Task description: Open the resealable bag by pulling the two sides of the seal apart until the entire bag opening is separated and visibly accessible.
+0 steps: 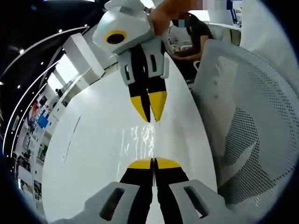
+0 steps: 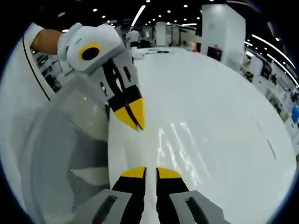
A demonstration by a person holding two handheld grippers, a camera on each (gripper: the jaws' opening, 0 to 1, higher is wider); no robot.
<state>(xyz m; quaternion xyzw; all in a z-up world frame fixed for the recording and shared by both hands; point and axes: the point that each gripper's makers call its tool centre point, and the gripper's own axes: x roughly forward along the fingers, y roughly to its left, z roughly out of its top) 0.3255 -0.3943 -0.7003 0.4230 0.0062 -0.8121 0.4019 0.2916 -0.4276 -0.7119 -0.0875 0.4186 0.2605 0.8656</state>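
The clear resealable bag (image 1: 140, 140) is stretched between the two grippers over the white table (image 1: 84, 154) and shows mostly as glints. In the left gripper view, my left gripper (image 1: 154, 162) rises from the bottom, its yellow tips shut on the bag's near edge. My right gripper (image 1: 150, 117) comes down from the top, shut on the far edge. In the right gripper view, my right gripper (image 2: 150, 171) pinches a thin strip of the bag (image 2: 180, 144). The left gripper (image 2: 136, 125) faces it from the upper left, tips together.
A white mesh chair (image 1: 247, 121) stands close beside the table, and appears at the left in the right gripper view (image 2: 56, 158). A person (image 1: 194, 32) sits at the table's far end. A hand (image 1: 163, 14) holds the right gripper.
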